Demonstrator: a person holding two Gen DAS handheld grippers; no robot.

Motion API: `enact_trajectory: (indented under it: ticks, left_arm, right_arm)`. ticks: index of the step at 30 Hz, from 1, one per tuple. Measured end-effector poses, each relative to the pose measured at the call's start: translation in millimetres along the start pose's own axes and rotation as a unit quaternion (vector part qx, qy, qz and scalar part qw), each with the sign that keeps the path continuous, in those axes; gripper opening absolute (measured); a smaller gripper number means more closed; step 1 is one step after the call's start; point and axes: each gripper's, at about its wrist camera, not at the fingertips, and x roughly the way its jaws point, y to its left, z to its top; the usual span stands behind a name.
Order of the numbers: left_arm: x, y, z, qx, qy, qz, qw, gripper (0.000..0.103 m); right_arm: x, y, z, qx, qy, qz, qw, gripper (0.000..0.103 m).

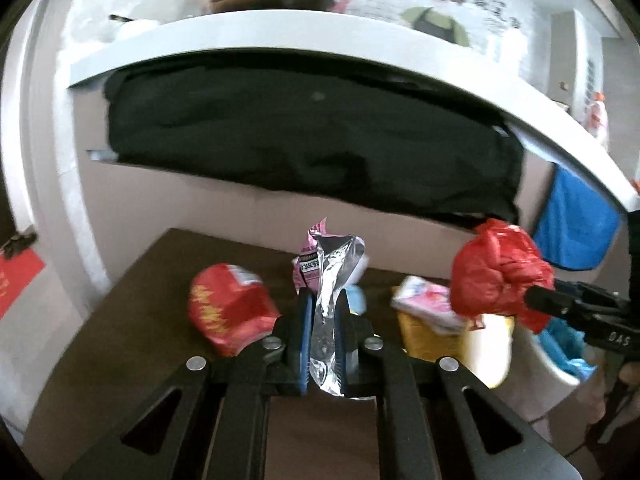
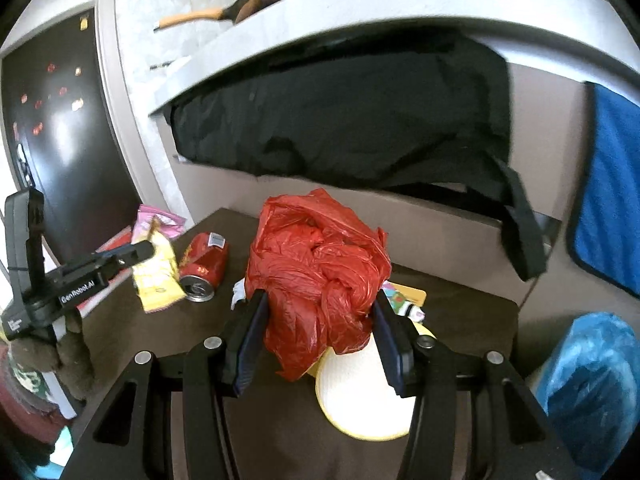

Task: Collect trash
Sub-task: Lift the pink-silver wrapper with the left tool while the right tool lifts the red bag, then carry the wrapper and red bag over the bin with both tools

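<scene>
The foil snack wrapper (image 1: 332, 280) stands pinched in the left gripper (image 1: 323, 312), above the brown table (image 1: 140, 300). The right gripper (image 2: 320, 320) clamps the crumpled red plastic bag (image 2: 316, 264). Carry both, grips firm, towards the blue-lined bin (image 2: 592, 380) at four o'clock; the red can (image 2: 204, 264) waits at ten o'clock.

Count on and over the tabletop (image 2: 460, 320): one crushed red can (image 2: 203, 266), one red plastic bag (image 2: 320, 272), one foil wrapper (image 1: 330, 280), one pink packet (image 1: 430, 304), one yellow cup (image 2: 360, 400); beyond it, one blue-lined bin (image 2: 592, 392), one blue towel (image 2: 612, 200), one frying pan (image 2: 256, 0).
</scene>
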Motion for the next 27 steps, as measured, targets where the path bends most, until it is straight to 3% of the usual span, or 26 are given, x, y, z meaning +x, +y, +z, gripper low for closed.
enact_trajectory:
  ticks: [6,15,21,27]
  left_arm:
    - [1,-39,-3,0.016,0.010,-0.042,0.9989,0.010]
    - [-6,-117,6,0.064,-0.017,-0.089,0.9938,0.010]
    - [-3,-179,19,0.102,-0.038,-0.124,0.9863,0.010]
    - [22,-248,15,0.125,-0.022,-0.183,0.9748,0.010]
  right_arm:
    - [-28,-17,-10,0.005,-0.016,-0.018,1.000,0.047]
    - [-74,-47,-15,0.022,-0.046,-0.054,0.997,0.047]
    - [-117,-79,-24,0.028,-0.074,-0.110,0.991,0.047]
    - [-162,-137,-42,0.076,-0.089,-0.162,0.980,0.047]
